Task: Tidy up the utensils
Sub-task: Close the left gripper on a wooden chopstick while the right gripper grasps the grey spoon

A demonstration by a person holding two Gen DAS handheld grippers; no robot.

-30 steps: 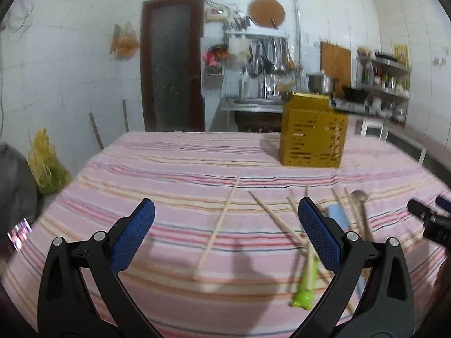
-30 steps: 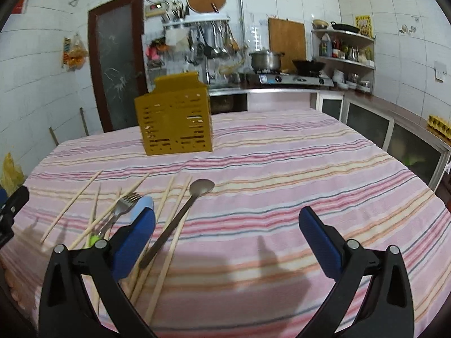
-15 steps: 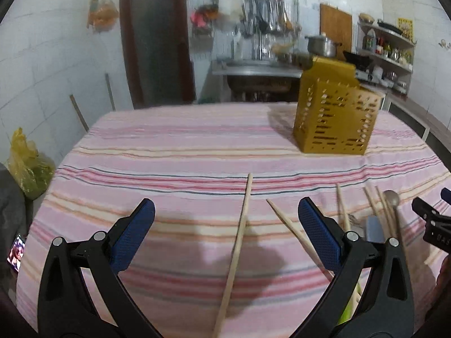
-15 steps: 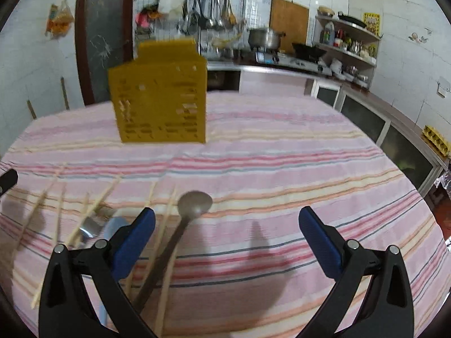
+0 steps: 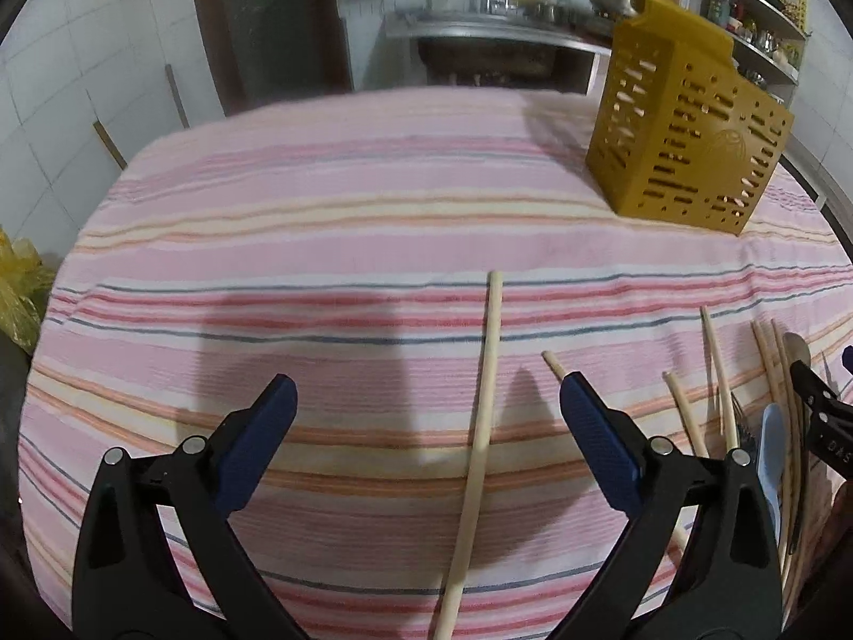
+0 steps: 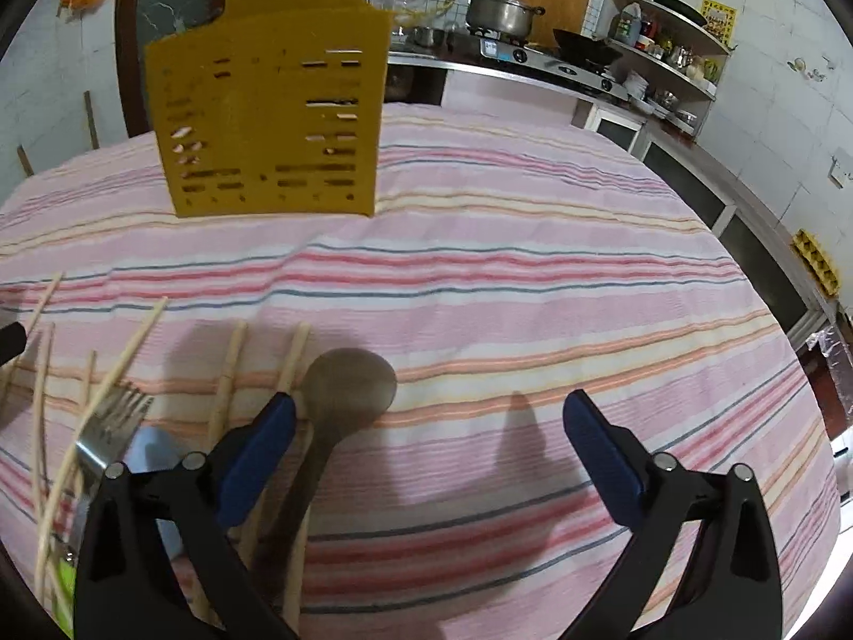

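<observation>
Both grippers wide apart over the utensils, nothing grabbed yet

Left gripper point(image 5: 426, 405) straddles a lone chopstick point(image 5: 482, 426) lying lengthwise along its fingers on the striped desk point(image 5: 320, 202). Right gripper point(image 6: 426, 416), its fingers just narrowing with nothing between, has the spoon point(image 6: 341, 394) by its left finger. Yellow holder point(image 6: 272, 106) sits behind. No readable writing.

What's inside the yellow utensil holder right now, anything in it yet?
Through the slots of the yellow utensil holder only light and dark gaps show, no utensil shapes. Its open top faces away from both cameras, so the inside is mostly hidden; I cannot confirm that nothing is in it.
</observation>
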